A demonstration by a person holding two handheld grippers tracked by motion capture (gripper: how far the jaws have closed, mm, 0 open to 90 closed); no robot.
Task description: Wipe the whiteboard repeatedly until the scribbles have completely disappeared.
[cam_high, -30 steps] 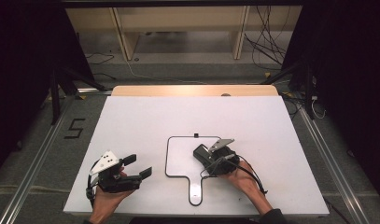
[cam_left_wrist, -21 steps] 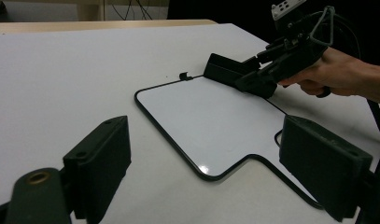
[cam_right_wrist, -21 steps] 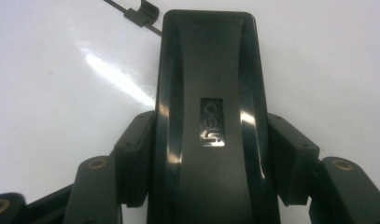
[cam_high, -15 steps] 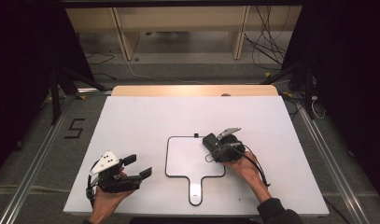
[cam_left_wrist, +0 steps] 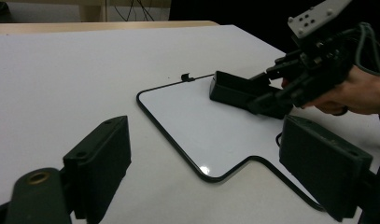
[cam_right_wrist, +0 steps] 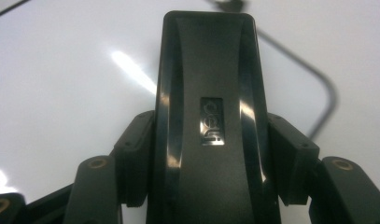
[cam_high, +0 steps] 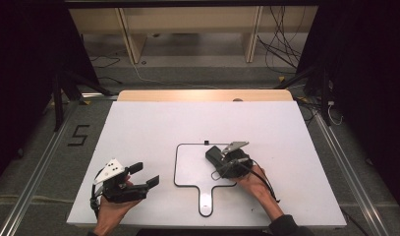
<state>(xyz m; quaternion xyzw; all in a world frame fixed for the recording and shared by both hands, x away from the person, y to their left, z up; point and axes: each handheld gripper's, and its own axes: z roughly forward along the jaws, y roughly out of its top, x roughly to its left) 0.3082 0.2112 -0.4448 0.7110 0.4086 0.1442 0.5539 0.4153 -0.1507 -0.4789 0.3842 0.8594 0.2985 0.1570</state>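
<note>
A small whiteboard (cam_high: 192,164) with a black rim and a handle lies on the white table (cam_high: 153,128), handle toward me. My right gripper (cam_high: 219,160) is shut on a black eraser (cam_high: 213,154), which rests on the board's right part. In the right gripper view the eraser (cam_right_wrist: 208,116) runs straight ahead between the fingers (cam_right_wrist: 138,140), over the glossy board (cam_right_wrist: 61,93). My left gripper (cam_high: 144,174) rests open near the table's front left. In the left gripper view its own jaws stand wide apart, and beyond them are the board (cam_left_wrist: 192,116), the eraser (cam_left_wrist: 232,88) and the right gripper (cam_left_wrist: 271,88).
A wooden strip (cam_high: 202,95) runs along the table's far edge. Beyond it stand shelf legs, with cables (cam_high: 281,49) on the floor. A "5" mark (cam_high: 78,134) lies on the floor at the left. The table is bare around the board.
The right gripper keeps its grip on the eraser and has shifted only slightly over the board's right side. The left gripper has stayed put.
</note>
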